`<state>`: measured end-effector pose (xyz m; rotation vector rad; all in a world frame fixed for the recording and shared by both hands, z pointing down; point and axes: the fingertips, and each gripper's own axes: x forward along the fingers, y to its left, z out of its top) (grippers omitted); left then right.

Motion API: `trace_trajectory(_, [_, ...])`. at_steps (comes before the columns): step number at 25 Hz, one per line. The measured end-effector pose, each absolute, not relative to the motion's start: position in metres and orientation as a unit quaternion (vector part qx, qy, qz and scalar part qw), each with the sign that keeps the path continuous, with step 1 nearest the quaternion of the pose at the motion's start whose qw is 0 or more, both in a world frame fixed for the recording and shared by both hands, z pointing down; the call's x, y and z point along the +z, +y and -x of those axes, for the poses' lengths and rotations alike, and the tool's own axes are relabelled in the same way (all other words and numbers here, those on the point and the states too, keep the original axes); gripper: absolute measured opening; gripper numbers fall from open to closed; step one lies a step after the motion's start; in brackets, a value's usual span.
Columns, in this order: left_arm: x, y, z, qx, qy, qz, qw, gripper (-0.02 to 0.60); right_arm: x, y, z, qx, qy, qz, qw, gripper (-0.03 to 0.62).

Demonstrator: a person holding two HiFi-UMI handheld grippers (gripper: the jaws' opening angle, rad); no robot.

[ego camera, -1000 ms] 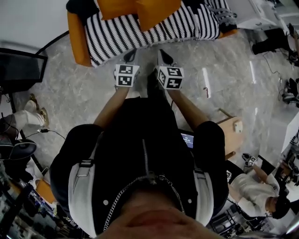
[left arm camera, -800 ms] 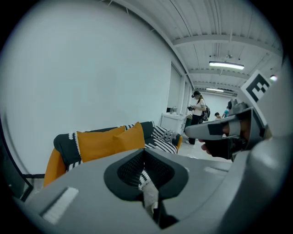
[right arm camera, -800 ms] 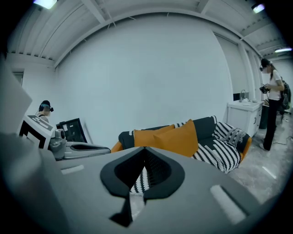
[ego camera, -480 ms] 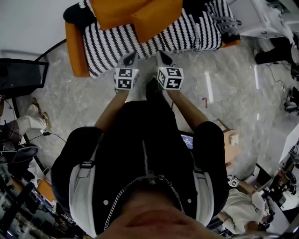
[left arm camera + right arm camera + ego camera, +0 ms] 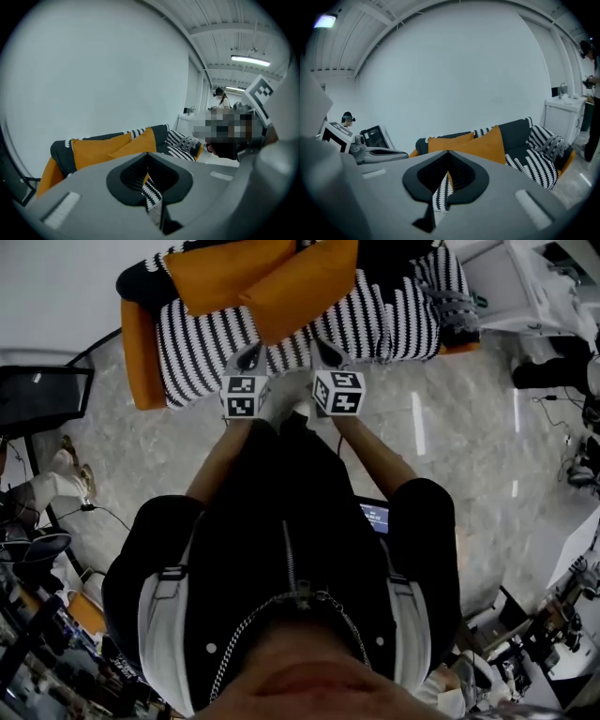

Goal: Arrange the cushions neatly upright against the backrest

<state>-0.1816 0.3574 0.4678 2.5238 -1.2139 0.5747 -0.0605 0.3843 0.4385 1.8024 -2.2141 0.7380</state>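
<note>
Facing striped sofa, two orange cushions overlapping on seat

No readable text, label, brand, number or sign shows in any view.

Matt orange cloth cushions on a sofa of smooth orange upholstery, draped in a black-and-white striped knitted throw; the pale, marble-look floor is glossy, mirroring the lights.
</note>
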Motion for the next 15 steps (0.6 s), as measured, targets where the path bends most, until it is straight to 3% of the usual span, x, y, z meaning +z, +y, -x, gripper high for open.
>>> trace_trajectory(15, [0.497, 0.288, 0.132, 0.208, -0.445, -0.854, 0.170, 0.011, 0.459, 0.300, -0.006, 0.259, -0.755, -0.592, 0.111, 0.003])
